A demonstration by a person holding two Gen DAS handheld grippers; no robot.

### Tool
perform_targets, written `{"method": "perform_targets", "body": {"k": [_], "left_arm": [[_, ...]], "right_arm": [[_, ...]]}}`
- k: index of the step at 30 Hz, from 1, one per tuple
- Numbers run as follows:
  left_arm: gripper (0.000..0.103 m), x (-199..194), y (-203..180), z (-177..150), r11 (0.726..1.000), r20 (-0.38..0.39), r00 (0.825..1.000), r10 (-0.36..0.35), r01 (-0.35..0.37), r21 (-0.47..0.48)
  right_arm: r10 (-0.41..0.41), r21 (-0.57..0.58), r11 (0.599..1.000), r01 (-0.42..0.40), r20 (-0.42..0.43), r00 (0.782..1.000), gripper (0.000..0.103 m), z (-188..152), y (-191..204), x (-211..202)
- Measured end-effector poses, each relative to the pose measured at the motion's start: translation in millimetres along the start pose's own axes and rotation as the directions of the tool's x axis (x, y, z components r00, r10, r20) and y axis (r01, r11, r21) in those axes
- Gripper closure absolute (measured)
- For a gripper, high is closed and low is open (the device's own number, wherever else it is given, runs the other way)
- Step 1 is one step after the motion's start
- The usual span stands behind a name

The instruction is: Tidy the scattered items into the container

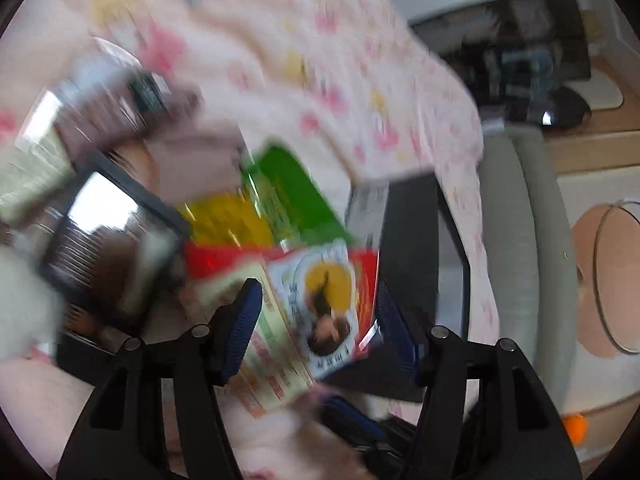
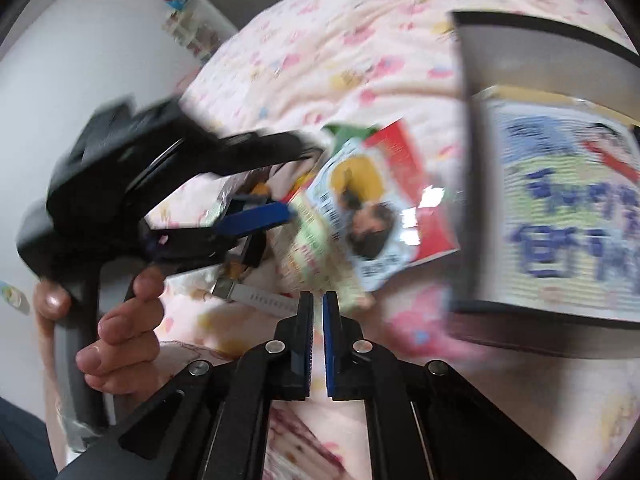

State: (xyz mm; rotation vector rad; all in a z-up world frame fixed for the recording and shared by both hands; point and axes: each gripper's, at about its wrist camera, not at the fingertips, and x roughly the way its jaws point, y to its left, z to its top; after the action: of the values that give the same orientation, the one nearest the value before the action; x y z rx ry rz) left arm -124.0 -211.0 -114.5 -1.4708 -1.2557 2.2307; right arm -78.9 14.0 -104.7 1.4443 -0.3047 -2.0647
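Observation:
A red and white snack packet (image 2: 372, 200) with a yellow circle lies on the pink flowered bedcover (image 2: 340, 40). My left gripper (image 1: 318, 316) stands over its near end, with the packet (image 1: 320, 292) between its blue pads, which do not visibly press on it. In the right wrist view, that gripper (image 2: 296, 180) comes in from the left, held by a hand (image 2: 120, 320). My right gripper (image 2: 318, 320) is shut and holds nothing, just short of the packet. The black-rimmed container (image 2: 468, 160), at the right, holds a packet with blue lettering (image 2: 568, 208).
Green and yellow packets (image 1: 288, 192) lie beyond the red one. A white strap with a metal plug (image 2: 256, 300) rests on the cover by my right fingertips. Blurred dark boxes (image 1: 416, 240) flank the packets. A grey chair back (image 1: 520, 240) and a desk (image 1: 592, 136) stand off to the right.

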Motion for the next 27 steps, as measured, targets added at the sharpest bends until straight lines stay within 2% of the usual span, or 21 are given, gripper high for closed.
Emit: {"method": "perform_targets", "body": {"k": [1, 2, 6, 9, 11, 13, 15, 17, 19, 21, 23, 27], "left_arm": [[0.040, -6, 0, 3, 0.999, 0.048, 0.998, 0.043, -0.043, 0.007], [0.036, -6, 0, 6, 0.997, 0.061, 0.996, 0.072, -0.072, 0.004], [0.036, 23, 8, 14, 0.994, -0.056, 0.993, 0.100, -0.102, -0.025], [0.036, 30, -6, 8, 0.982, -0.058, 0.982, 0.180, -0.176, 0.066], [0.035, 32, -13, 1, 0.974, -0.073, 0.976, 0.204, -0.196, 0.111], [0.034, 37, -16, -8, 0.980, -0.138, 0.975, 0.173, -0.156, 0.126], [0.034, 35, -17, -16, 0.989, -0.178, 0.980, 0.092, -0.070, 0.127], [0.034, 28, -18, -16, 0.991, -0.154, 0.987, 0.052, -0.032, 0.126], [0.034, 21, -16, -11, 0.988, -0.075, 0.992, 0.105, -0.095, 0.125], [0.034, 22, -11, -4, 0.985, -0.041, 0.989, 0.143, -0.138, 0.100], [0.034, 31, -5, 3, 0.985, -0.064, 0.985, 0.161, -0.156, 0.074], [0.034, 37, -5, -5, 0.987, -0.114, 0.982, 0.147, -0.139, 0.079]], "right_arm": [[0.004, 0.021, 1.000, -0.004, 0.009, 1.000, 0.100, 0, -6, -6], [0.005, 0.033, 0.999, -0.006, 0.007, 1.000, 0.100, 1, -9, -7], [-0.006, 0.051, 0.999, 0.009, -0.042, 0.999, 0.099, 1, -13, 7], [0.020, 0.044, 0.999, -0.018, -0.048, 0.999, 0.099, -4, -9, 21], [0.051, 0.060, 0.997, -0.047, -0.061, 0.997, 0.099, -5, -9, 28], [0.060, 0.076, 0.996, -0.056, -0.047, 0.997, 0.099, -8, -12, 23], [0.054, 0.068, 0.996, -0.053, -0.015, 0.998, 0.099, -10, -11, 12], [0.056, 0.061, 0.996, -0.058, 0.034, 0.998, 0.099, -12, -11, -1], [0.044, 0.076, 0.996, -0.050, 0.078, 0.996, 0.099, -12, -12, -12], [0.022, 0.092, 0.995, -0.028, 0.070, 0.997, 0.099, -12, -14, -8], [0.001, 0.104, 0.995, -0.004, 0.028, 1.000, 0.099, -8, -15, 7], [0.047, 0.114, 0.992, -0.046, -0.011, 0.999, 0.099, -9, -18, 20]]}}
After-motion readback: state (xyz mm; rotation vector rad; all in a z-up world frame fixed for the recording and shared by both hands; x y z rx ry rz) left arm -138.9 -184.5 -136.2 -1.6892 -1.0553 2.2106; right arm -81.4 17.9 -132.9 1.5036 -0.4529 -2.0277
